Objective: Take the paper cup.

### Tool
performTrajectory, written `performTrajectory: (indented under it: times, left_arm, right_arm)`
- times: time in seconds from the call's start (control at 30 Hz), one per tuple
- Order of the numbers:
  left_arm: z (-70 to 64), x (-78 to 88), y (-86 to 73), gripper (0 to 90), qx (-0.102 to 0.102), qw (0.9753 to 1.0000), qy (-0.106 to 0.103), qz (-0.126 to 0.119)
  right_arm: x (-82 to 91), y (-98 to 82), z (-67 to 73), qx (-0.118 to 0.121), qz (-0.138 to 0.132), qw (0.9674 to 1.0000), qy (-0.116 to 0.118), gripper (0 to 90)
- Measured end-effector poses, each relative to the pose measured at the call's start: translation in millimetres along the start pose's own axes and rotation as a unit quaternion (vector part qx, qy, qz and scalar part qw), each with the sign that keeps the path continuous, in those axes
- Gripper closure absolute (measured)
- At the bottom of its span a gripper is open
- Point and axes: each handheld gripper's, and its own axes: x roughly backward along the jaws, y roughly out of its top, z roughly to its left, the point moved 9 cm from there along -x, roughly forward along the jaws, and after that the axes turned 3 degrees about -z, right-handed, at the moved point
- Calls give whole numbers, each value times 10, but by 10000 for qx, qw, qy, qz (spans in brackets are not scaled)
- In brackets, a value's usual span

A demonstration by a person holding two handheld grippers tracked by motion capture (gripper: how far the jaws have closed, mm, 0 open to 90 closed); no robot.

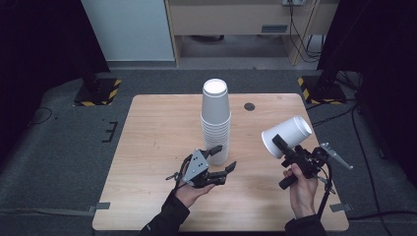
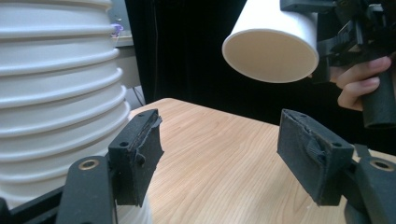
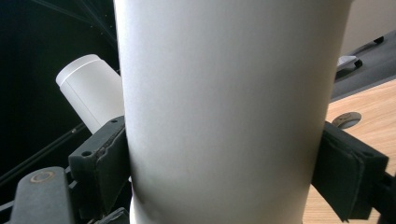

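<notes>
The right tool [image 1: 287, 147] is clamped across the wall of a single white paper cup [image 1: 286, 136], held clear of the light wooden bench [image 1: 157, 147] at about four o'clock from the bench centre. The cup lies tilted, its open mouth turned toward nine o'clock and slightly down. In the right gripper view both black pads bear on the cup wall, and a faint crease shows low on that wall.

The left tool [image 1: 223, 158] stands with its jaws apart and nothing between them. It sits on the five o'clock side of the tall stack of nested white paper cups [image 1: 215, 120], which stands upright, rims down, near the bench centre. In the left gripper view one pad [image 2: 137, 154] is just beside the lowest rims of the stack; contact cannot be confirmed.

Risks, as judged:
- Thin paper under pad pressure may buckle further, spoiling the fit over the stack.
- The cup is held by its side only; a tilt or bump against the stack top could twist it out of the grip.
- The stack is tall and narrow; a sideways nudge from the left tool, or an off-centre landing of the cup, could topple it.
- Should the left tool close on the lower rims unevenly, the stack could lean.
</notes>
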Motion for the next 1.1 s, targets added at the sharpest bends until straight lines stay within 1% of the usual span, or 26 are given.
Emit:
performTrajectory:
  times: [0.13,0.2,0.37,0.5,0.63,0.87,0.9,1.0,1.1]
  left_arm:
    - [4,-58,13,293,-13,10000,15,-10]
    - [15,-124,26,292,19,10000,29,-41]
    - [-32,-238,39,288,-14,10000,-29,-49]
    - [-50,-284,51,288,-20,10000,-64,-70]
    - [-29,-351,59,284,-4,9999,-45,-100]
    - [-18,-430,72,283,-10,9999,-75,-152]
    - [-20,-463,84,283,18,9998,-93,-197]
    - [-26,-508,103,283,-55,9997,-105,-208]
    - [-28,-556,115,282,-43,9997,-109,-218]
  right_arm:
    - [1,6,1,12,-6,10000,0,151]
    - [6,7,-5,26,-13,10000,-2,151]
    - [26,5,-28,10,19,10000,-18,151]
    - [38,13,-40,5,4,10000,-16,151]
    - [41,24,-34,-23,-4,10000,-9,151]
    - [44,28,-28,-54,-4,10000,19,151]
    - [47,18,-29,-83,13,10000,21,151]
    - [47,15,-29,-103,13,9999,24,151]
    - [50,29,-15,-123,-14,9999,54,151]
